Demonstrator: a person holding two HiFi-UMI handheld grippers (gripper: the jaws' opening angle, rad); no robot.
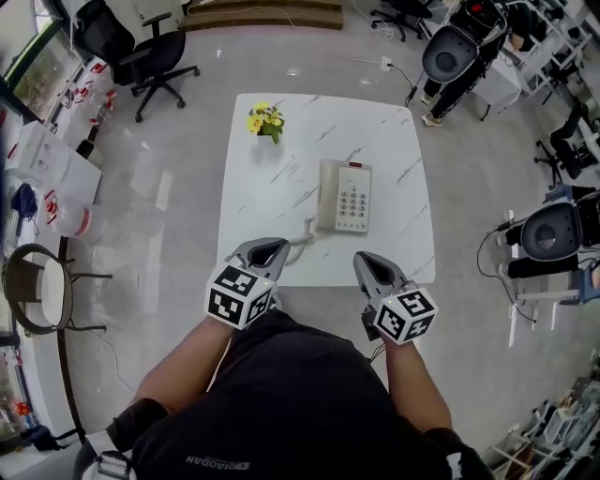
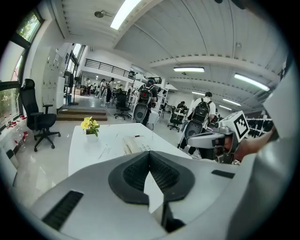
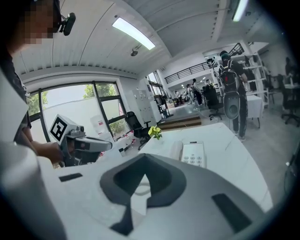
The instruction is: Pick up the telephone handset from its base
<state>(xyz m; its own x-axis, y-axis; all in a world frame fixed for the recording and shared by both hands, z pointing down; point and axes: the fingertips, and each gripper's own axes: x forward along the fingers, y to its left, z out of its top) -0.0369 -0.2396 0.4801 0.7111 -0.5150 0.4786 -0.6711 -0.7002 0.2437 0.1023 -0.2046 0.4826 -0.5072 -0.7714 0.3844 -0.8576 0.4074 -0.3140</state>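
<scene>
Open marble lies between the near edge of the surface (image 1: 272, 197) and the telephone (image 1: 344, 196), a free way in from the front; the coiled cord (image 1: 302, 236) trails from the telephone's left side, just ahead of the left tool (image 1: 265, 249); the right tool (image 1: 368, 265) faces bare top; the flowers (image 1: 265, 120) stand well apart at the far left corner.

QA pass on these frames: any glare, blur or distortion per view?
Head view: sharp, evenly lit, soft reflections on the floor, telephone clear. Left gripper view: strong fisheye bending, dark corners, ceiling light blown out. Right gripper view: same fisheye and dark corners, window overexposed.
</scene>
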